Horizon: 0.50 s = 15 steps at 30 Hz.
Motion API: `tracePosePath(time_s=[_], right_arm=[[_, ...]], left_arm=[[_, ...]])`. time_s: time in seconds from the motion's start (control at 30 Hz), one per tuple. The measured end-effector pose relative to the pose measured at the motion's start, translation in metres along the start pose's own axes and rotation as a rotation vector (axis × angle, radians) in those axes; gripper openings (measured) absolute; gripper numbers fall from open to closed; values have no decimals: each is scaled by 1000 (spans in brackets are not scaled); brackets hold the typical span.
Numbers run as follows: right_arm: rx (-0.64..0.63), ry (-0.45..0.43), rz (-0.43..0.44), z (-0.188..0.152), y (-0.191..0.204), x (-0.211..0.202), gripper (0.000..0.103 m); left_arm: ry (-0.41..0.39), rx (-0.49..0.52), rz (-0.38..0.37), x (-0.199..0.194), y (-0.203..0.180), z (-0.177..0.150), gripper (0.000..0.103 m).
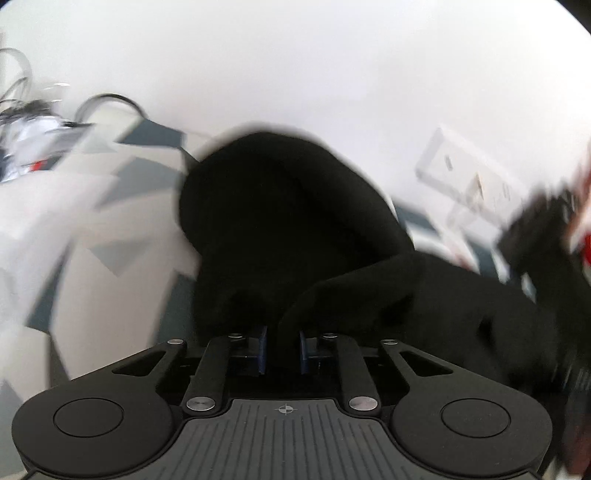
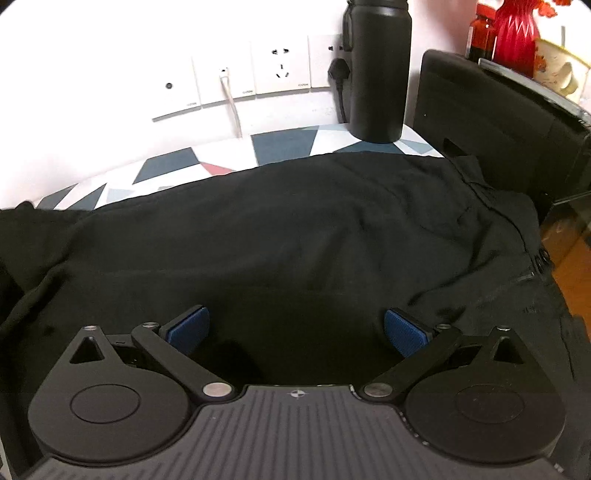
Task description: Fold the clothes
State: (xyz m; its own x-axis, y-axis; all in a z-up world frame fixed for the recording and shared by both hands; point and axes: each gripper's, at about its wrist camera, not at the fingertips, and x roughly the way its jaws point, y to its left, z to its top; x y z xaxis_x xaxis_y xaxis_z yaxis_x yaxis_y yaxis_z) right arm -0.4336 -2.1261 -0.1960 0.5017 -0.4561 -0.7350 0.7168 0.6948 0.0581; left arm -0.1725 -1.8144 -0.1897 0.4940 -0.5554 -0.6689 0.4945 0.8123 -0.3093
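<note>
A black garment [image 2: 295,229] lies spread across a table covered in a cloth of blue, white and red triangles [image 2: 284,146]. My right gripper [image 2: 295,330] hovers just above it, its blue pads [image 2: 188,326] wide open and empty. In the blurred left wrist view, my left gripper [image 1: 282,345] is shut on a fold of the black garment [image 1: 288,229]. The cloth bunches up from between the narrow blue pads [image 1: 263,345] and rises in a hump in front of the camera.
A black bottle [image 2: 378,70] stands at the back beside wall sockets [image 2: 258,74] with a white cable and a black plug. A black box [image 2: 491,122] sits at the right, with a red vase [image 2: 515,33] behind it. Cables [image 1: 33,107] lie at far left.
</note>
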Motion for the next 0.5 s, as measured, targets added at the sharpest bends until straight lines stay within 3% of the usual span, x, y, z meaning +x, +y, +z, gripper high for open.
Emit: tracePosePath(time_s=[0.2,0.3,0.37,0.5], right_arm=[[-106,-43,72,-21,55,-20,102],[-176,-32,23,-32,84,-15,102],[-177,-20,11,-41,90,-12,102],[-237,-30,-66,-61,92,-17,69]], left_arm=[[-102,144,60,-30,-10,47,14],[-149,112,59,-38,-8,65,14],[-140,114,53,-40,-2,66,14],[-2,222,43,-39,18,29,13]])
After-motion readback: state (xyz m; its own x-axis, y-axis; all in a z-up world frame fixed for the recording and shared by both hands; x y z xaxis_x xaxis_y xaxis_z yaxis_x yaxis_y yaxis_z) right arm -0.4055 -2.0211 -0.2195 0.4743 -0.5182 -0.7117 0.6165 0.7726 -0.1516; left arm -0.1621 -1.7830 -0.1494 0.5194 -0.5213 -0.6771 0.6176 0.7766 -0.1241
